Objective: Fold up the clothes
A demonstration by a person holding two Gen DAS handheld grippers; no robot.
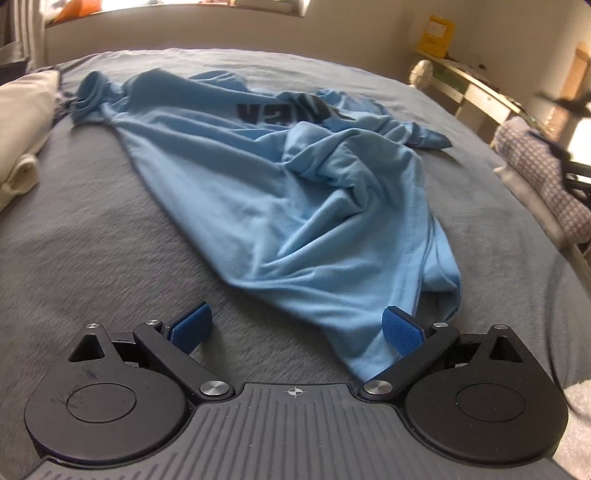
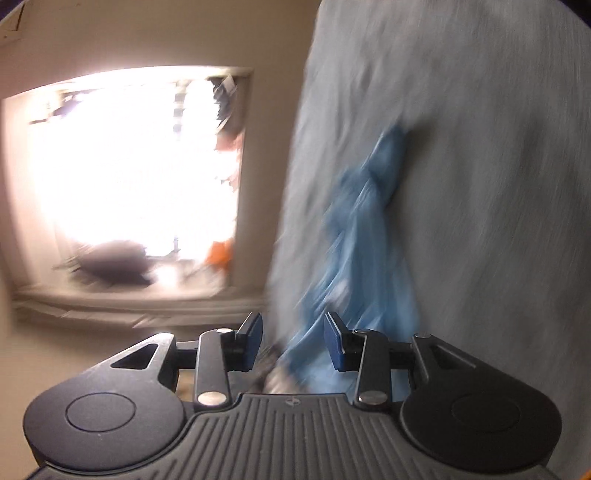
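Observation:
A light blue T-shirt with dark lettering lies crumpled on the grey bed cover, its hem reaching toward me. My left gripper stands wide open just above the cover, and the shirt's near hem corner lies between its blue pads, close to the right one. In the right wrist view everything is blurred and rolled sideways: the shirt runs along the grey cover. My right gripper is open, its pads apart, with blue cloth just beyond them and nothing clamped.
A cream folded cloth or pillow lies at the bed's left edge. A checked cushion and a shelf with a yellow box stand at the right. A bright window fills the left of the right wrist view.

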